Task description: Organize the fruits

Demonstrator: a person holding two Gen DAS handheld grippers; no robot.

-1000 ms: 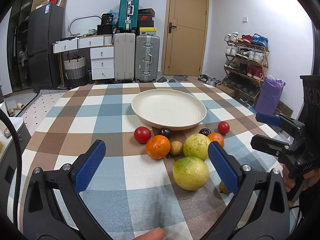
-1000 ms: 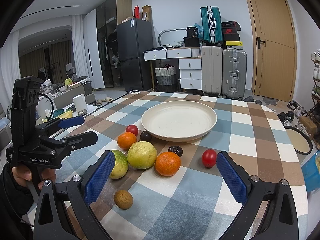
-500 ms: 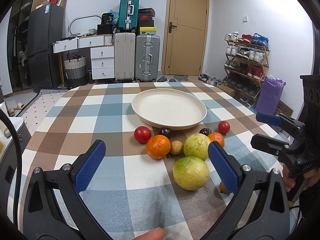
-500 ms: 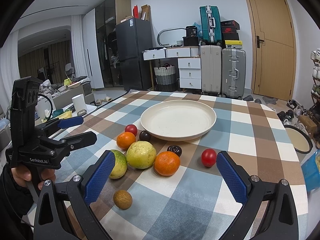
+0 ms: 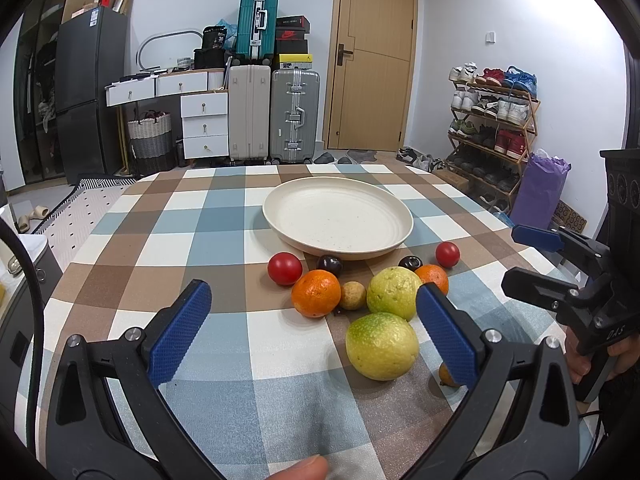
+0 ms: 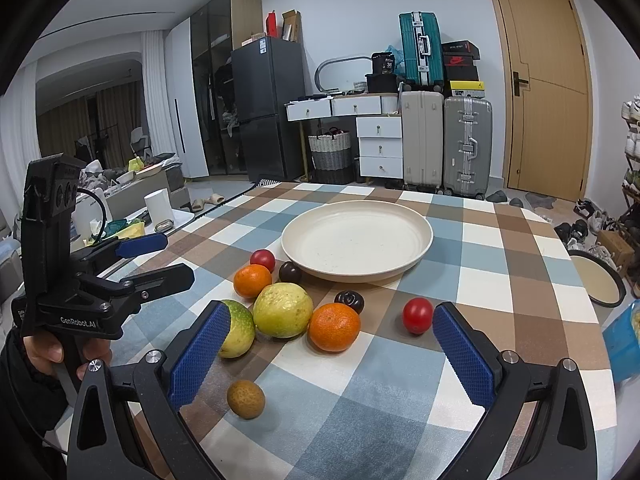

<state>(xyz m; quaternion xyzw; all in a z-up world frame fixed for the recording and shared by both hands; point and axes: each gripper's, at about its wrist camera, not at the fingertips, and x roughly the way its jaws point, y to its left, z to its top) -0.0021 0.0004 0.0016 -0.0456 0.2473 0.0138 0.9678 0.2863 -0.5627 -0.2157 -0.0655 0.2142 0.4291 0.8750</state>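
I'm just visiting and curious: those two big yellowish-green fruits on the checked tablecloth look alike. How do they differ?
The greener round fruit has a green-mottled top; the paler yellow round fruit is more evenly yellow. The greener one lies nearest the hand-held grippers, the paler one closer to the cream plate. The paler one has a small brown fruit and oranges close around it; the greener one sits more apart. Both are similar in size, the largest fruits there, resting on the cloth, not yet on the plate.

Black tongs (image 5: 314,330) with blue ribbed pads (image 5: 180,338), silver screws, "GenRobot.AI" lettering.

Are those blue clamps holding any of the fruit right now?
No. The left gripper and right gripper are both open and hold nothing; the fruit lies on the table.
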